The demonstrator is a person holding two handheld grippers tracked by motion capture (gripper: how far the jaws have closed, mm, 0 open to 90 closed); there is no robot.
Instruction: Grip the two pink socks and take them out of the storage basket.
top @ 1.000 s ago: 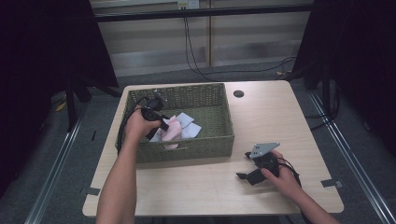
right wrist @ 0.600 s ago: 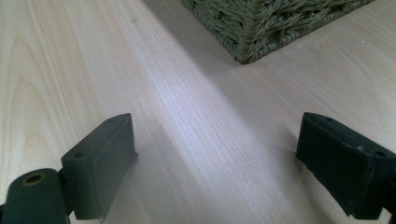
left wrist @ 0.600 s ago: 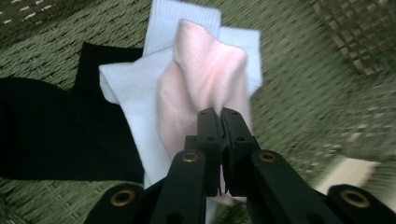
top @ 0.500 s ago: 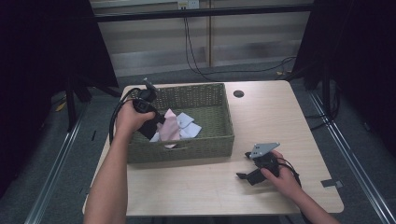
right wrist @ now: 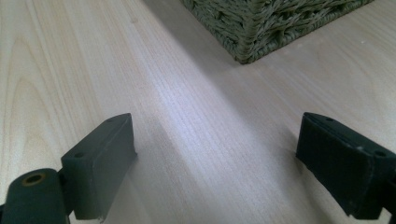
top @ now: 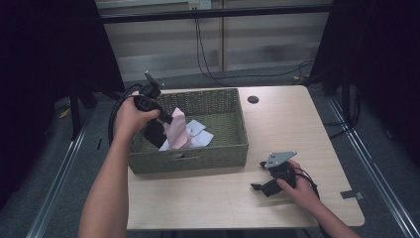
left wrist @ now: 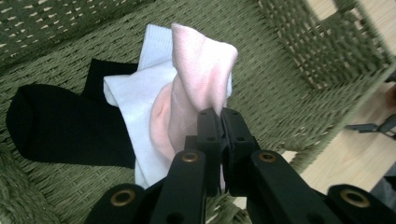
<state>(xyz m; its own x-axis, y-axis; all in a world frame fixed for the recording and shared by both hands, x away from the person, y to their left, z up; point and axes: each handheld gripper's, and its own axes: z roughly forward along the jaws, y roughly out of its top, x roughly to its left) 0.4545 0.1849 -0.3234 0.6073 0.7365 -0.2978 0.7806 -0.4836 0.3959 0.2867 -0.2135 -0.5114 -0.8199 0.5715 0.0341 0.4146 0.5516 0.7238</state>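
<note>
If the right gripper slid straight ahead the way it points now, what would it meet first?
Probably the green wicker basket: from the open right gripper, bare table leads up to the basket's corner, slightly right of centre, so it might only clip that corner.

Legible text, labels, brands, numbers, signs: none. The woven basket (top: 198,153), the socks in it and the desk (top: 297,124) bear no readable marking in any view. The black jaws in both gripper views are plain, with no lettering. The small dark tape piece (top: 348,194) at the desk's right edge is blank.
</note>
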